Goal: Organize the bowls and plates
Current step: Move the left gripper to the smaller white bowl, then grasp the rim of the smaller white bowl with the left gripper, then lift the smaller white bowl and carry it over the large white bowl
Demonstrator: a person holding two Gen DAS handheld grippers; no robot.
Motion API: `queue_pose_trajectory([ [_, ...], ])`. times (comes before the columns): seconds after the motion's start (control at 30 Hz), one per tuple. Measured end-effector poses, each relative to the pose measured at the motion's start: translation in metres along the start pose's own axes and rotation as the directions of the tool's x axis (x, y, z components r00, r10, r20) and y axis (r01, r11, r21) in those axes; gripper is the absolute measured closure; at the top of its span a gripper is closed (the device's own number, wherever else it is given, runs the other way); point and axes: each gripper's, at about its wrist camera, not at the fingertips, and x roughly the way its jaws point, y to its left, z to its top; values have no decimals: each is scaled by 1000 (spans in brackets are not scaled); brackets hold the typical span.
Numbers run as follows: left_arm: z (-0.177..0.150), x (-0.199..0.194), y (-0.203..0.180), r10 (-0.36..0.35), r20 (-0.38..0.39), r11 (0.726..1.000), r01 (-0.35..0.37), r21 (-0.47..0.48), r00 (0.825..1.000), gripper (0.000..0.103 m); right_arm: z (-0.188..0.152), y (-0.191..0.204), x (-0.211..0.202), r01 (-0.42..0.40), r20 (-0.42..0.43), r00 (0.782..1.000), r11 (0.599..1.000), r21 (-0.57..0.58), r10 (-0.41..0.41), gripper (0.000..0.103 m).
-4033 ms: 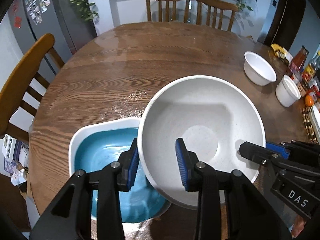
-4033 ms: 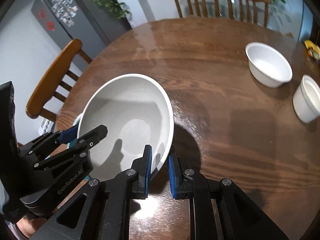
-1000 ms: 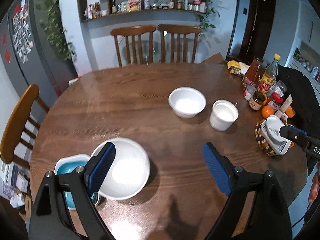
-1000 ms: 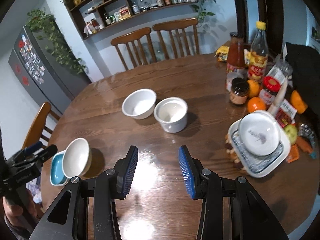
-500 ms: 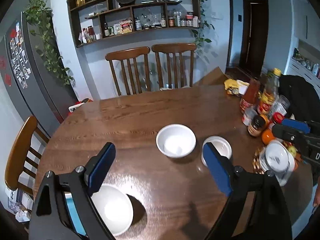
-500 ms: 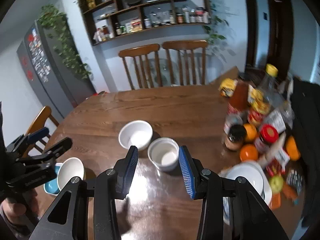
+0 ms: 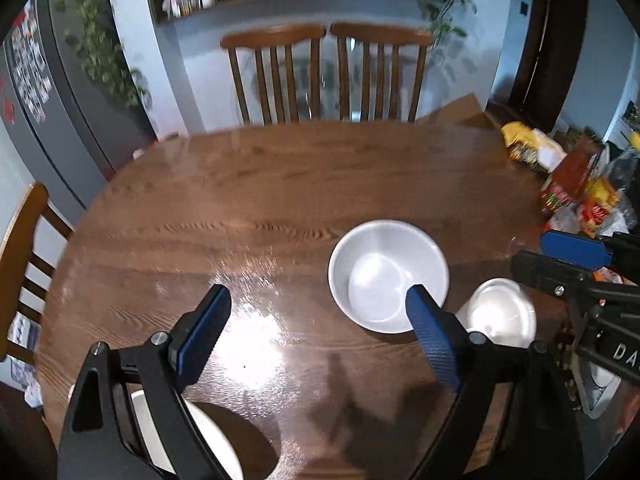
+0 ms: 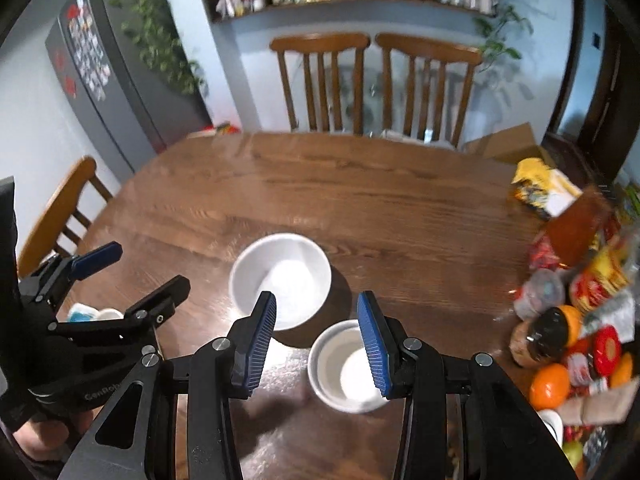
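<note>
While both tools hang above the round table, nothing is held.
Landmark: white bowl, sitting near the middle of the table.
Ramekin: small straight-walled white ramekin, just beside the white bowl on its near right; whether the two touch cannot be told.
Stacked pieces: a white bowl at the near left edge, well apart from the landmark; a blue dish shows beside it in the right wrist view.
Left gripper: jaws wide, empty, short of the white bowl's near left.
Right gripper: jaws partly apart, empty, one pad over the ramekin's rim.
Handling, judged: glazed ware, stiff, slippery, chips if knocked; moderate weight.
Hold point, judged: pinch the wall at the rim, one pad inside and one outside.
Clutter: jars and fruit, right of the landmark; keep clear.
</note>
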Motion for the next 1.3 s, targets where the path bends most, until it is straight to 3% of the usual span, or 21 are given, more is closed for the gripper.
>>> queue_pose_trajectory([
  [0.2,-5,50,1,-11,-108,999,7,-34,994,15,2,-5,49,-10,-84,996,1000,6,11,60],
  [0.47,-3,78,-10,-17,-154,1000,14,-17,988,19,4,-11,88,-34,-153,988,999,6,34,60],
  [0.67,-2,90,-11,-52,-180,998,47,-31,982,50,6,-10,99,-36,-169,985,999,-14,33,62],
  [0.73,-1,92,-13,-72,-191,997,66,-38,979,62,6,-9,102,-36,-176,984,999,-28,31,70],
  [0.9,-2,95,-15,-94,-199,995,89,-36,976,77,6,-5,108,-15,-183,983,998,-53,5,87],
  [1.1,-5,94,-18,-91,-193,996,89,-17,977,79,7,-6,111,-2,-170,985,999,-38,-4,92],
  [1.3,-2,67,-18,-78,-135,997,80,14,988,79,7,-4,92,-6,-126,992,1000,-10,5,93],
])
